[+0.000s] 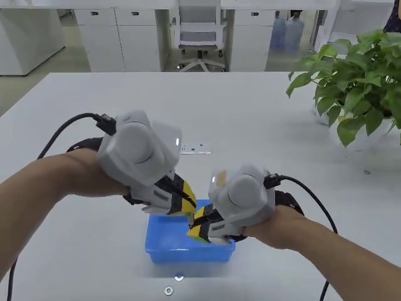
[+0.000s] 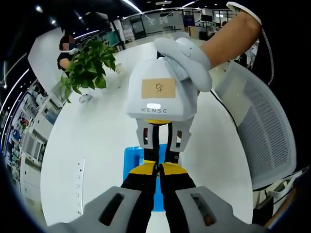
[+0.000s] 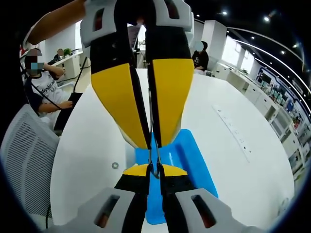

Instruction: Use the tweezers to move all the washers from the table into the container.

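Observation:
A blue container sits near the front table edge, and both grippers meet nose to nose above it. My left gripper comes in from the left and my right gripper from the right. In the right gripper view, thin metal tweezers run between the left gripper's yellow jaws down into my right gripper; both pairs of jaws are closed on them. Two washers lie on the table in front of the container, and a washer lies beside the container.
A leafy potted plant stands at the right of the table. A white power strip lies behind the grippers. Black cables trail from both grippers. An office chair stands beyond the far edge, a mesh chair close by.

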{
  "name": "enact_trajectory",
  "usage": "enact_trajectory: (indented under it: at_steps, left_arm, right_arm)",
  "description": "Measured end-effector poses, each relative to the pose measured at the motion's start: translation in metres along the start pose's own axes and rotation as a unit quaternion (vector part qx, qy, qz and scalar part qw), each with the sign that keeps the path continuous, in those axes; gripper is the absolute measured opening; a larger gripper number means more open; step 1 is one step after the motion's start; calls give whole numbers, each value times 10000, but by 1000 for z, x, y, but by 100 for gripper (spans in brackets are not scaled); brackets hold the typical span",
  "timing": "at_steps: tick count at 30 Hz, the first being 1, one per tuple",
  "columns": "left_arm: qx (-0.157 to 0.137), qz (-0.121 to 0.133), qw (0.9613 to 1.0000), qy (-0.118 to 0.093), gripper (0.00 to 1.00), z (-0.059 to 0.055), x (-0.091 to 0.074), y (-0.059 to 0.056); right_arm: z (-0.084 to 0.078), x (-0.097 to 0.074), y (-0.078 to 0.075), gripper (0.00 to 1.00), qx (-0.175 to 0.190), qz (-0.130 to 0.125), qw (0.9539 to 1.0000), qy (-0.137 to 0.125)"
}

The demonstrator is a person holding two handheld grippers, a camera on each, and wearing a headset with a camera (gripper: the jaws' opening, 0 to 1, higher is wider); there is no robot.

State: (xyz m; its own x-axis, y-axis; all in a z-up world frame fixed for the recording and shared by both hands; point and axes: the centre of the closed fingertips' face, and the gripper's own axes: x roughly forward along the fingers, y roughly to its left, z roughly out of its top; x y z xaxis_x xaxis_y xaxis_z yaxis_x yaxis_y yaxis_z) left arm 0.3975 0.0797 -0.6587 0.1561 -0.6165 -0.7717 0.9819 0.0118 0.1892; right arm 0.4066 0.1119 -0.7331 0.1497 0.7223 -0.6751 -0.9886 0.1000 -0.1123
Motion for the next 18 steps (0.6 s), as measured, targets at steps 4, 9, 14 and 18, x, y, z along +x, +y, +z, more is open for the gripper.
enact_trajectory:
  at_steps: [4, 9, 14, 18]
  left_arm:
    - [-29, -25, 10000, 1, 7, -3, 7, 3]
    - [-77, -58, 10000, -15, 7, -7, 16, 7]
    - [-121, -87, 9999, -23, 7, -13, 25, 12]
    - [-154, -108, 9998, -31, 7, -17, 31, 15]
  right_arm:
    - [-7, 4, -4, 10, 54, 30, 10000, 29]
    - [-15, 9, -8, 10, 114, 76, 9999, 84]
    - [-23, 15, -12, 10, 176, 116, 9997, 131]
    - [-30, 20, -16, 10, 213, 158, 9995, 171]
